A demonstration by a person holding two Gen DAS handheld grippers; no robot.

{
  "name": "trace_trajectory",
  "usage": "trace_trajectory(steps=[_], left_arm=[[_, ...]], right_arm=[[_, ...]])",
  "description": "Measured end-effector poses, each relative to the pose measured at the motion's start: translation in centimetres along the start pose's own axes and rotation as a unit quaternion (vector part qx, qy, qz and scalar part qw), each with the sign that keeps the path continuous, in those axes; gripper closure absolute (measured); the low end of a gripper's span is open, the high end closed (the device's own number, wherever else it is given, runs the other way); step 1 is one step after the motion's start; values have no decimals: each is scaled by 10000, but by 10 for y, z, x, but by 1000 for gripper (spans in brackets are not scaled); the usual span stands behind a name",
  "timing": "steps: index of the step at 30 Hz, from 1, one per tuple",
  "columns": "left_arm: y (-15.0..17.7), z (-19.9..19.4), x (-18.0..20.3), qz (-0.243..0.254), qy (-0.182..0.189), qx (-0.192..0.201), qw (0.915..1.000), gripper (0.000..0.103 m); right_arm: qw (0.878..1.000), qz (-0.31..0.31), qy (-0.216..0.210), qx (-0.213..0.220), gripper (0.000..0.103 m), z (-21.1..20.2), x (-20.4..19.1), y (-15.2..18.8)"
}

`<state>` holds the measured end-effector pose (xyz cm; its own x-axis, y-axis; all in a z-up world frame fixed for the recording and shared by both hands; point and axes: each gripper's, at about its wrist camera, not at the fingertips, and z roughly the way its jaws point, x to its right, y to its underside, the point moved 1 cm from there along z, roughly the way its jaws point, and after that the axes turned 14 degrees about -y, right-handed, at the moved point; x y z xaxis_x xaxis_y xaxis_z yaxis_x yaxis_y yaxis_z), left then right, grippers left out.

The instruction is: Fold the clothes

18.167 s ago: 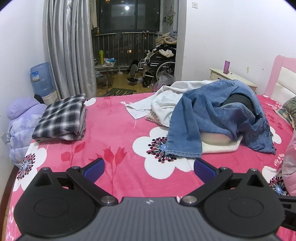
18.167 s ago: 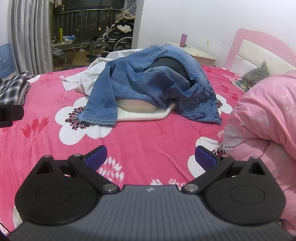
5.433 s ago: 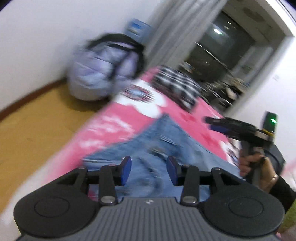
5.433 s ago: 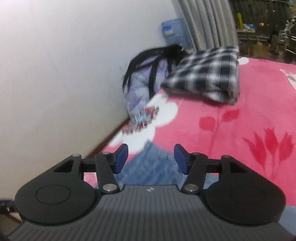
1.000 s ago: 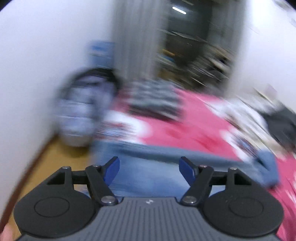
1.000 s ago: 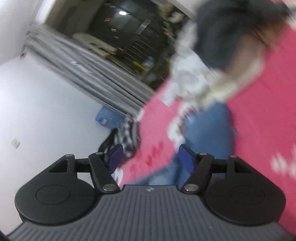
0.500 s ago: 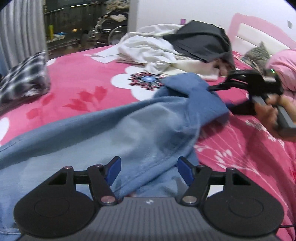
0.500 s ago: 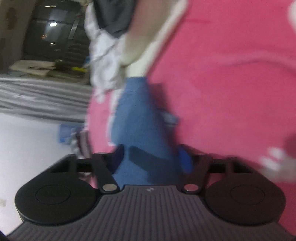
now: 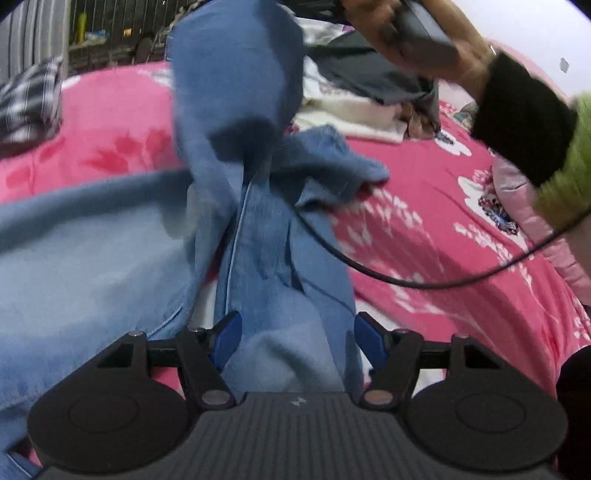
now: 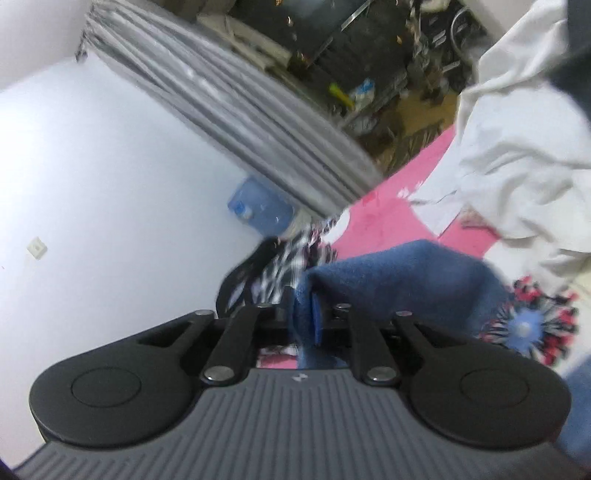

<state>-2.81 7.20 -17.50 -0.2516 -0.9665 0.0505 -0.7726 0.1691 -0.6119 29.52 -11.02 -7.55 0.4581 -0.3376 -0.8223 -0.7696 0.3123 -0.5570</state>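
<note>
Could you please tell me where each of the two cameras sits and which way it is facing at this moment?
Left wrist: on the left gripper, tilted down at the blue denim jeans on the pink floral bedspread; the person's right hand shows above.
Right wrist: on the right gripper, rolled, facing the grey curtain and white wall; its jaws are opening, denim between them.
Shared: jeans, bedspread, folded plaid garment.

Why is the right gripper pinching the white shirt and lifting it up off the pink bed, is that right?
Not quite. The right gripper is pinching the blue jeans, not the white shirt, which lies on the pink bed. The right wrist view shows blue denim between its fingers, which are opening, and the left wrist view shows the jeans lifted.
</note>
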Motion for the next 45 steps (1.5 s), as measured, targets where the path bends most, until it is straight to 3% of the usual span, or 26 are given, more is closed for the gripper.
trace_trajectory(steps=[2, 4, 7, 9, 12, 15, 17, 19, 21, 26, 30, 33, 36, 39, 41, 43, 45], left_arm=[[4, 0, -1, -37, 4, 3, 10000, 34], [4, 1, -3, -109, 36, -1, 9999, 34], [5, 5, -6, -198, 95, -22, 9998, 34], [6, 8, -6, -234, 116, -48, 9996, 34], [5, 8, -4, -236, 76, -49, 9997, 34], [5, -2, 4, -61, -45, 93, 9999, 34], [8, -10, 14, 99, -105, 190, 9997, 34], [12, -17, 25, 287, -178, 258, 9991, 34], [17, -20, 37, 498, -332, 338, 9976, 34], [27, -22, 60, 937, -770, 547, 9911, 34], [30, -42, 65, 990, -666, 707, 9903, 34], [34, -60, 61, 852, -444, 688, 9930, 31], [44, -75, 52, 669, -269, 562, 9958, 30], [61, -84, 36, 439, -242, 253, 9984, 29], [75, -90, 22, 219, -326, 5, 9992, 29], [88, -98, 8, -23, -461, -177, 9988, 29], [99, -106, -4, -239, -606, -317, 9974, 29]], right_arm=[[9995, 211, 203, -79, 53, -7, 10, 2], [9985, 441, 307, 54, 50, -37, 22, 11], [9920, 906, 792, 373, 46, -110, 41, 42], [9798, 1290, 1424, 546, 45, -158, 56, 70], [9513, 2113, 2165, 589, 45, -197, 91, 110], [9367, 2679, 2070, 890, 47, -210, 124, 127], [9408, 2594, 1929, 1020, 47, -204, 133, 122], [9477, 2348, 1915, 1007, 56, -191, 133, 115], [9501, 2221, 2013, 859, 96, -182, 135, 113], [9584, 1732, 1986, 1093, 101, -202, 93, 110], [9621, 819, 2140, 1478, 101, -274, 17, 113], [9511, 577, 2464, 1774, 101, -355, -26, 127], [9361, 651, 2912, 1864, 101, -423, -44, 155], [9147, 1028, 3519, 1702, 101, -467, -28, 194], [9026, 1413, 3740, 1593, 101, -471, -11, 212], [8936, 1774, 3810, 1577, 101, -485, 1, 234], [8934, 1960, 3667, 1704, 101, -496, -2, 248]])
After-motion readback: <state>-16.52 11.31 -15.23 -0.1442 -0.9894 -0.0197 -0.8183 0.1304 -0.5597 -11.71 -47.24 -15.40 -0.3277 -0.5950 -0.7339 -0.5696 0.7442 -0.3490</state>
